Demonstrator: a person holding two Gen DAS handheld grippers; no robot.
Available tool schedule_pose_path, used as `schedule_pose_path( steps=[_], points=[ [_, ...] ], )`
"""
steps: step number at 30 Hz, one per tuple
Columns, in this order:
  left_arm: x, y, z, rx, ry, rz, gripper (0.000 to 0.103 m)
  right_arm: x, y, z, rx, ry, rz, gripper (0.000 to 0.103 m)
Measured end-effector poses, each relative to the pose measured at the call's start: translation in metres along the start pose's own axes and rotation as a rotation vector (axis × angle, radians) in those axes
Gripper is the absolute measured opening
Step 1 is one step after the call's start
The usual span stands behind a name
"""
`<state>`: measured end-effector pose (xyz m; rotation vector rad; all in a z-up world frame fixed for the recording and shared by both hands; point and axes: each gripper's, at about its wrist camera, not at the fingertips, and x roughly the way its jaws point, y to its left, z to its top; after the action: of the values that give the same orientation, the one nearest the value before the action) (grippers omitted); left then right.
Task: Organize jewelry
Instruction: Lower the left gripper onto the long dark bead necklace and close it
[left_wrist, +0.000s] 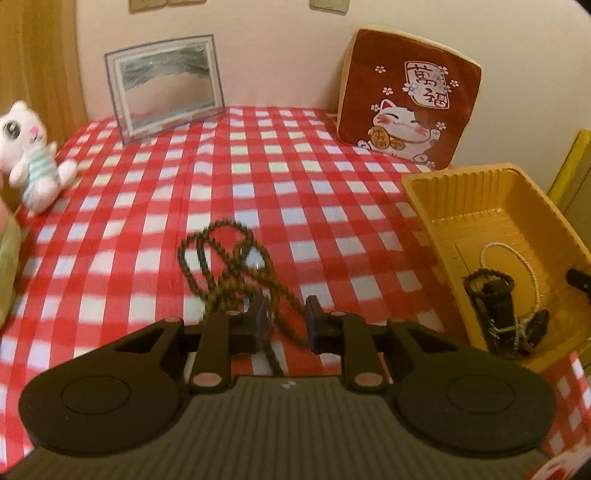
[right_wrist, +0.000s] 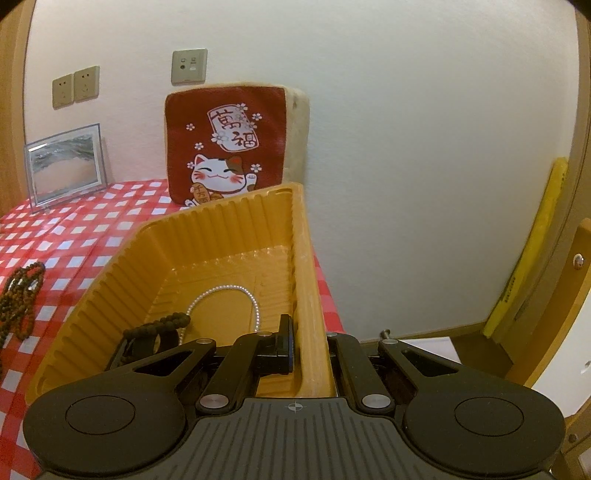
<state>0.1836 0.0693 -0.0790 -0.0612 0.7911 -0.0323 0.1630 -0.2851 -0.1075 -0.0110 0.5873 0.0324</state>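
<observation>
On the checked cloth just ahead of the left gripper (left_wrist: 284, 319), whose jaws gape around its strands, lies the brown bead necklace (left_wrist: 229, 266), while the right gripper (right_wrist: 310, 347) straddles the yellow tray's (right_wrist: 229, 221) near wall, apparently steadying it for the drop.
</observation>
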Motion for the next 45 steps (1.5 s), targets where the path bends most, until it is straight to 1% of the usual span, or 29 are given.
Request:
schedule_pose_path(
  steps=[4,7,10,12,15,19,22,25,33,36,37,45],
  points=[
    [0.020,0.004,0.013,0.047,-0.026,0.002,0.019,0.000,0.000,0.000,0.001,0.000,0.000,0.004],
    [0.040,0.008,0.021,0.081,-0.024,0.003,0.019,0.000,0.000,0.000,0.002,0.001,-0.001,0.004],
    [0.062,0.011,0.025,0.129,0.004,0.003,0.019,0.000,-0.001,0.001,0.003,0.004,-0.006,0.004],
    [0.073,0.011,0.027,0.166,0.024,-0.011,0.019,0.000,-0.001,0.001,0.004,0.007,-0.009,0.004],
    [0.086,0.013,0.027,0.216,0.059,-0.036,0.019,0.001,0.000,0.001,0.007,0.010,-0.013,0.004],
    [0.097,0.015,0.027,0.259,0.081,-0.048,0.019,0.003,0.000,0.001,0.008,0.013,-0.016,0.004],
    [0.100,0.019,0.027,0.265,0.079,-0.076,0.019,0.003,0.000,0.001,0.007,0.016,-0.017,0.004],
    [0.103,0.021,0.025,0.272,0.108,-0.100,0.019,0.004,-0.001,0.001,0.004,0.018,-0.015,0.004],
    [0.094,0.029,0.017,0.243,0.101,-0.097,0.017,0.004,-0.001,-0.001,0.003,0.021,-0.012,0.004],
    [0.091,0.030,0.017,0.244,0.096,-0.091,0.014,0.004,0.000,-0.001,0.000,0.022,-0.011,0.004],
    [0.090,0.029,0.017,0.239,0.095,-0.092,0.007,0.004,0.000,-0.001,-0.001,0.022,-0.010,0.004],
    [0.078,0.022,0.016,0.233,0.074,-0.082,0.007,0.003,0.001,-0.001,-0.004,0.022,-0.009,0.004]
  ],
)
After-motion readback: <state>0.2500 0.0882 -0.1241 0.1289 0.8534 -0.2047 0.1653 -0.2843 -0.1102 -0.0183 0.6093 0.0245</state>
